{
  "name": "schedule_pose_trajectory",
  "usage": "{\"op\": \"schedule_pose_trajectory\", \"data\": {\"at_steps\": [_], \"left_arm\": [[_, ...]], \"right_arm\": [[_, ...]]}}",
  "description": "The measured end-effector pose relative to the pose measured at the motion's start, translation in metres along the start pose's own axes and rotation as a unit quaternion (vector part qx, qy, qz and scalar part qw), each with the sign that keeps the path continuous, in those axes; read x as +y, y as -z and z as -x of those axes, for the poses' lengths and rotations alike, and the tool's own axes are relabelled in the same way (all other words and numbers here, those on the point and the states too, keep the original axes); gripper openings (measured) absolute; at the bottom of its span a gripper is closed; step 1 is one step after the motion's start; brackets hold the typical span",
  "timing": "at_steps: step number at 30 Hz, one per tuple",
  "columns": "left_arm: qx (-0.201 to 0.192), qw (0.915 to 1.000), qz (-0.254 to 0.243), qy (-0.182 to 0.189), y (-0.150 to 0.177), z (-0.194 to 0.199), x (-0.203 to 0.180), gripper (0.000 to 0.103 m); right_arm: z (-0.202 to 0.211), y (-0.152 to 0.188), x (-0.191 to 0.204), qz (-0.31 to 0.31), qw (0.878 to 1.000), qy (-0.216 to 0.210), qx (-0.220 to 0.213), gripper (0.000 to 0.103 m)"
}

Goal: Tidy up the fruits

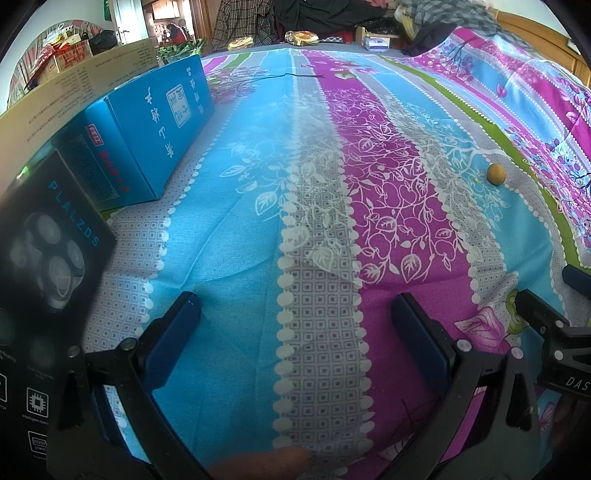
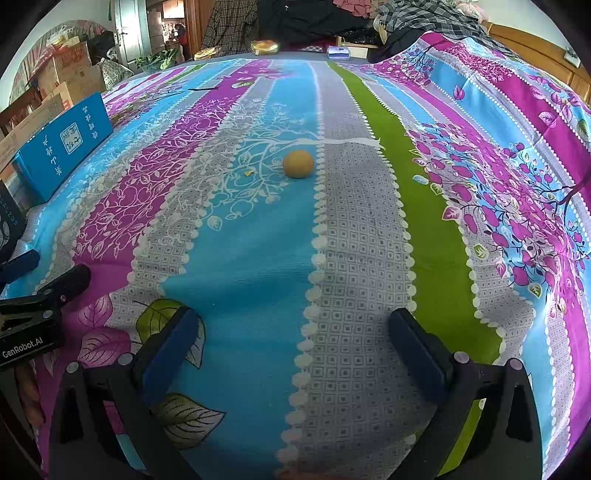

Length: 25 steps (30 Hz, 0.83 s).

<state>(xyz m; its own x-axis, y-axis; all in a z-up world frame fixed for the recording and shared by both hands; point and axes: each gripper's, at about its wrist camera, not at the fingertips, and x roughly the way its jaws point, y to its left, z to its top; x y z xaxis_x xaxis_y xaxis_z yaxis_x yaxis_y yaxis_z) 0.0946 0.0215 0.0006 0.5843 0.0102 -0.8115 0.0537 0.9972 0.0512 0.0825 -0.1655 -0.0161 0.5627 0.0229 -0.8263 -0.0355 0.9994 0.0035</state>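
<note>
Small round yellow-brown fruit (image 2: 298, 164) lay at 12 o'clock from right gripper (image 2: 295, 347), jaws apart, empty. Left gripper (image 1: 295, 332) apart too, fruit at 2 o'clock, farther.

A home bedroom: floral bedsheet (image 2: 258, 240), wooden headboard (image 2: 535, 40), piled clothes (image 2: 314, 18).
</note>
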Motion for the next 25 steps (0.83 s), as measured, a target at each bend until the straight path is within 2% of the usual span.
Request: {"op": "schedule_pose_trajectory", "data": {"at_steps": [25], "left_arm": [[-0.002,1.0,0.002,0.002,-0.0027,-0.0028,0.0001,0.103]], "right_arm": [[0.0003,-0.0008,-0.003,-0.006,1.0,-0.004,-0.002,0.103]]}}
